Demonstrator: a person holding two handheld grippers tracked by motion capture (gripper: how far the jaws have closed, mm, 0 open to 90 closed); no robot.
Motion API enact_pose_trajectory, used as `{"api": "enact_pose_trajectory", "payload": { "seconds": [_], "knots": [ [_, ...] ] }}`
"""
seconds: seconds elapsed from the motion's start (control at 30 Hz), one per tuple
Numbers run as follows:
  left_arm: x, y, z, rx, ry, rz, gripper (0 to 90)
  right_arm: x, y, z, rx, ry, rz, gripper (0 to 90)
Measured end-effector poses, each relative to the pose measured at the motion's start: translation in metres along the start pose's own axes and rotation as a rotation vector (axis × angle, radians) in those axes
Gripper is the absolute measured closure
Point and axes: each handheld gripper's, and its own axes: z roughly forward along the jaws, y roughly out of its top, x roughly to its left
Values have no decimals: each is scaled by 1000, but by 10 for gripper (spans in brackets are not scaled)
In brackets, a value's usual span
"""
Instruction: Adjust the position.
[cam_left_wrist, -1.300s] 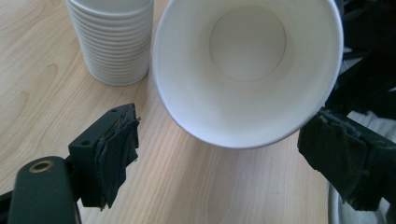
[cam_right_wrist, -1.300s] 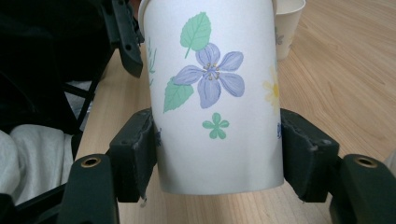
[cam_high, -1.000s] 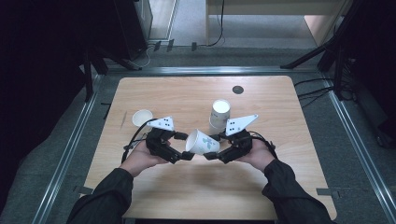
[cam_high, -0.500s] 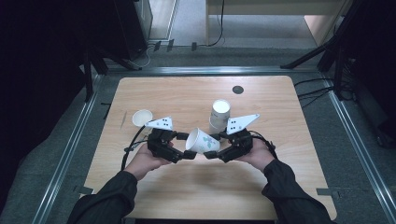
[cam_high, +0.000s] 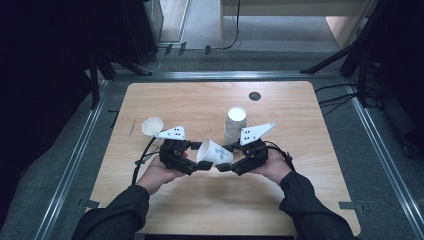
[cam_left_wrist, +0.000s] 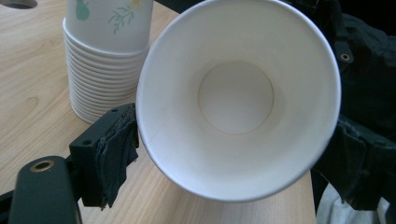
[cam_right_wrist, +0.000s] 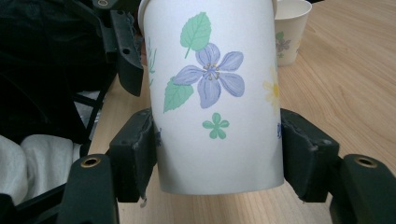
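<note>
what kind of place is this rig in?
Probably a lab or data-collection bay, not a home: a bare wooden table on grey floor, metal rails beside it, loose cables, dark equipment stands.

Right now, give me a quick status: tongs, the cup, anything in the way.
Right tongs shut on the flowered cup, held tipped over the table. Left tongs around its rim; grip unclear. Cup stack just behind; single cup off left.

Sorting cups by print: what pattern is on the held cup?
Purple flower, green leaves on white cup; clearest in the right gripper view.
</note>
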Motion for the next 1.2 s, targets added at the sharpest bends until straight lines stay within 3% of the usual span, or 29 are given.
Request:
{"api": "enact_pose_trajectory", "payload": {
  "seconds": [0.8,1.2],
  "knots": [
    [0,-3,1,12,2,15,210,-1,-3,7,37,18,3,336],
    [-2,-1,-1,1,6,26,217,0,-2,6,24,14,-6,322]
  ]
}}
